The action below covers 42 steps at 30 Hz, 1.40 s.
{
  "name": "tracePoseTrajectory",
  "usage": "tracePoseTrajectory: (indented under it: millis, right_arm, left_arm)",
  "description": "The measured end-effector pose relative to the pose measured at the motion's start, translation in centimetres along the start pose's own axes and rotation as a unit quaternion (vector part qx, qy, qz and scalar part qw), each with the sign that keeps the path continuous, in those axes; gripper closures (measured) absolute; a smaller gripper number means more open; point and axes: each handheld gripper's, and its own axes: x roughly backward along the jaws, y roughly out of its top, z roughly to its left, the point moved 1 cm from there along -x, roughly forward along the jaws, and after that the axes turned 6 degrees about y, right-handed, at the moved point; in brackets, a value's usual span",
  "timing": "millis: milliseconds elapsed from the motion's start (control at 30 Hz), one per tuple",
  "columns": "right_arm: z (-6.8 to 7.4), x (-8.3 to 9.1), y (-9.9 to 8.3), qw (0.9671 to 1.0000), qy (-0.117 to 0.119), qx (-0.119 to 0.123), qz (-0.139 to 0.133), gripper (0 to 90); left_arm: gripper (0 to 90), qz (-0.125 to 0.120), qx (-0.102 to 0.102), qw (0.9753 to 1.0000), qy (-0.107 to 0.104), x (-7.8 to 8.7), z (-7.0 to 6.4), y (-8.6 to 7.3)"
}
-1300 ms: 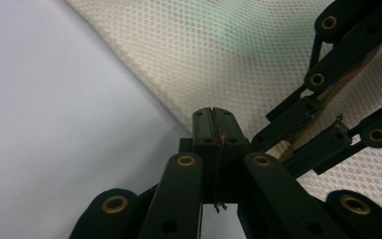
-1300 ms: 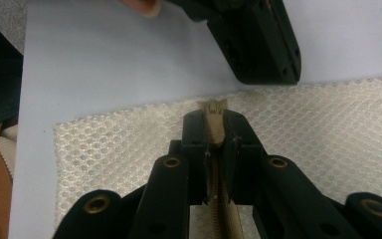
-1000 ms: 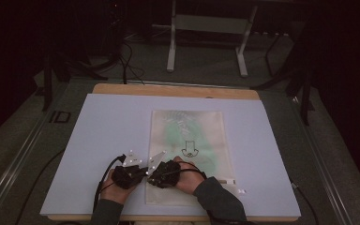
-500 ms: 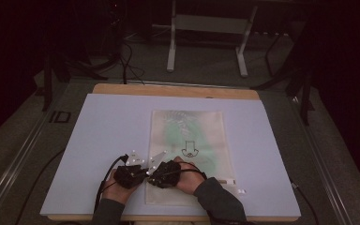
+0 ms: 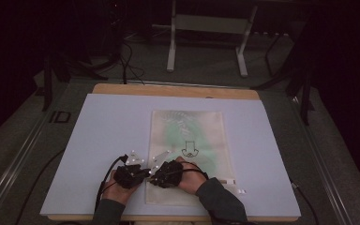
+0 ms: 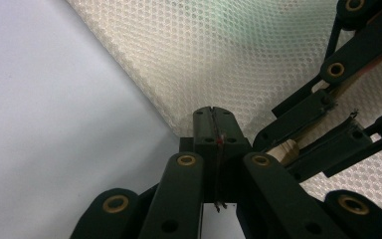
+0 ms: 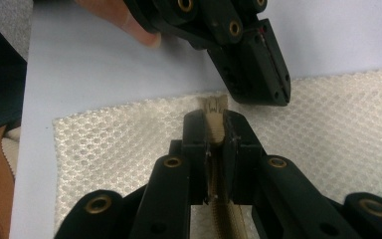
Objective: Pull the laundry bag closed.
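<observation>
Grippers meet at the mesh bag's (image 5: 187,140) near-left corner: left gripper (image 6: 213,130) pinches mesh, right gripper (image 7: 215,130) clamps the zipper tape (image 7: 214,107); next, a steady pull along it.

cream mesh-cloth bag (image 6: 258,55); matt black tool (image 7: 215,130)

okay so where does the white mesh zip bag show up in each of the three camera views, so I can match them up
High view: the white mesh zip bag lies flat mid-table, near edge under both grippers.
Left gripper view: its netting spreads across the top and right, edge running down to the shut jaws.
Right gripper view: its netting crosses the middle, beige zipper tape clamped between the jaws.
Shared landmark: the pale lilac table mat, bare beside the bag.
</observation>
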Motion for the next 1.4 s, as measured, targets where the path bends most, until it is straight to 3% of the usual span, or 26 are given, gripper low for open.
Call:
tracePoseTrajectory:
  millis: [567,767,967,1233,1400]
  right_arm:
    - [0.0,0.4,-0.3,1.0,-0.005,-0.001,0.004,82.5]
    - [-0.1,1.0,-1.3,1.0,-0.003,-0.006,0.006,82.5]
    - [0.1,1.0,-1.1,0.9998,-0.011,0.006,0.016,82.4]
    - [0.0,1.0,-1.3,0.9999,-0.011,0.004,0.007,82.2]
    - [0.1,0.9,-1.4,0.9999,-0.012,0.002,0.003,82.2]
  left_arm:
    - [89.8,0.002,-0.006,1.0,0.003,0.0,-0.1,0.1]
    - [89.7,0.001,-0.008,1.0,0.004,0.0,-0.1,0.0]
    - [89.4,-0.001,-0.021,0.9995,0.023,0.1,-0.7,0.1]
    - [88.6,-0.01,-0.009,0.9999,0.005,0.9,-0.9,0.1]
    - [88.1,0.002,-0.012,0.9999,-0.002,0.6,-1.3,0.0]
